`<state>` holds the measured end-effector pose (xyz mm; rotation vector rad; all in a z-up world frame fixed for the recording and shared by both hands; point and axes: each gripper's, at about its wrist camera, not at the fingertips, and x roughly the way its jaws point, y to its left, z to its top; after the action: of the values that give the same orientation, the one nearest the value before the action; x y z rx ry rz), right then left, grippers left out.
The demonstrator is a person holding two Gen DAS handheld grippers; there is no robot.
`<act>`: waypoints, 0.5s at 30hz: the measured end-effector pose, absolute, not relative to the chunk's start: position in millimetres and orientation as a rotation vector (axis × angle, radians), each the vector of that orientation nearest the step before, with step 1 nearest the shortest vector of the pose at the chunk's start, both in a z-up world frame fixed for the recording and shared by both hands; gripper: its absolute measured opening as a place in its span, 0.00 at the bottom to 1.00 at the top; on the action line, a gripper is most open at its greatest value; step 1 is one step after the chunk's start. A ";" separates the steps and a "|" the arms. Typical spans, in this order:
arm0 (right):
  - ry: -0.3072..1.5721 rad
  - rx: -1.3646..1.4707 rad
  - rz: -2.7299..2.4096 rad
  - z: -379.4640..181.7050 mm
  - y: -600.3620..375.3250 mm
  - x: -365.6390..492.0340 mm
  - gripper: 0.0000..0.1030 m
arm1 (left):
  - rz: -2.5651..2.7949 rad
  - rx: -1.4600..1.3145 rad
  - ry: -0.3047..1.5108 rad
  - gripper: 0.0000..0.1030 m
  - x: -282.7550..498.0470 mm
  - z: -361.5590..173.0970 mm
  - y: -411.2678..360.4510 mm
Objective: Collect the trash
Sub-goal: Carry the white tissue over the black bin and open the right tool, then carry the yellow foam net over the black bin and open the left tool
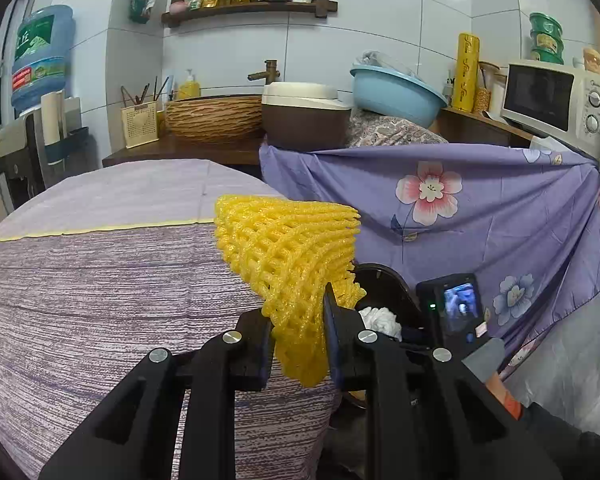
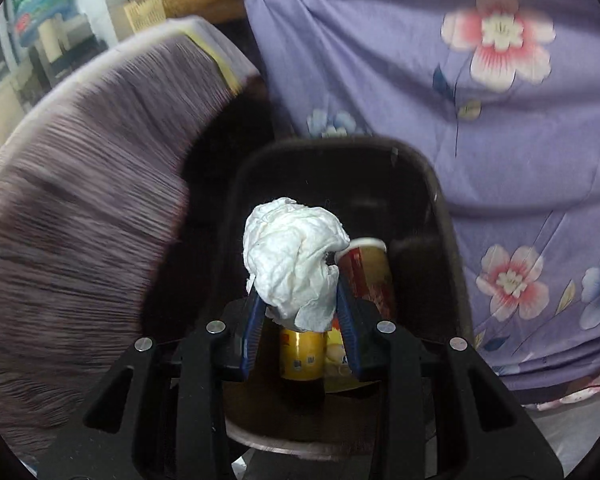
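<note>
Clamping a yellow foam fruit net (image 1: 288, 256) between its blue-padded fingers (image 1: 334, 320), the left gripper (image 1: 298, 320) holds the mesh sleeve in the air above the edge of a counter (image 1: 100, 280) draped in a striped purple cloth. The net fans out upward and leftward from the pinch, with its lower end hanging below the pads. To its right, the right gripper (image 2: 300, 304) has its fingers (image 2: 346, 312) closed on a crumpled white paper towel (image 2: 292, 256), the wad bulging out above the pads. It hangs over the mouth of a dark trash bin (image 2: 440, 208) that stands on the floor beside the counter. Inside the bin lie a red and gold paper cup (image 2: 368, 272), tipped on its side just right of the wad, a yellow can (image 2: 302, 352) directly below it, and a yellow wrapper (image 2: 334, 356) touching the can. In the left wrist view the same bin and white wad show just beyond the net, beside the small lit screen (image 1: 462, 306) on the right gripper. A purple sheet with pink and blue flowers (image 1: 440, 208) hangs behind the bin. Farther back stand a brown rice cooker (image 1: 304, 116), a blue basin (image 1: 396, 92), a woven sink bowl (image 1: 216, 118) under a brass tap, a white microwave (image 1: 556, 98) and a blue water jug (image 1: 40, 56).
</note>
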<state>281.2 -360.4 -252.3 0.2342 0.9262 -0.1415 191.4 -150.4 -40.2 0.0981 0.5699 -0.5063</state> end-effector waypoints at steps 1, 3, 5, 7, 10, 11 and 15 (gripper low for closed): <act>0.939 0.242 -0.141 -258.1 -362.3 284.9 0.35 | -0.511 0.102 0.572 0.21 191.2 -41.0 -152.5; 0.958 0.257 -0.146 -269.2 -365.7 291.6 0.36 | -0.520 0.107 0.577 0.21 191.2 -42.6 -156.8; 0.974 0.257 -0.156 -277.9 -366.3 297.4 0.42 | -0.529 0.111 0.582 0.21 190.7 -44.3 -160.0; 0.992 0.256 -0.163 -286.2 -366.9 302.7 0.49 | -0.536 0.116 0.583 0.21 190.6 -44.9 -161.6; 1.001 0.259 -0.173 -291.7 -367.6 305.0 0.61 | -0.545 0.125 0.587 0.21 190.4 -46.3 -165.3; 1.002 0.259 -0.175 -292.3 -367.5 305.1 0.62 | -0.549 0.129 0.588 0.21 190.4 -46.7 -166.9; 1.005 0.259 -0.179 -293.2 -369.0 304.7 0.64 | -0.564 0.137 0.594 0.21 190.8 -49.0 -171.8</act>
<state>304.7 -369.0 -293.2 0.2594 1.0054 -0.1791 190.8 -171.8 -49.0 0.1371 0.5938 -0.5635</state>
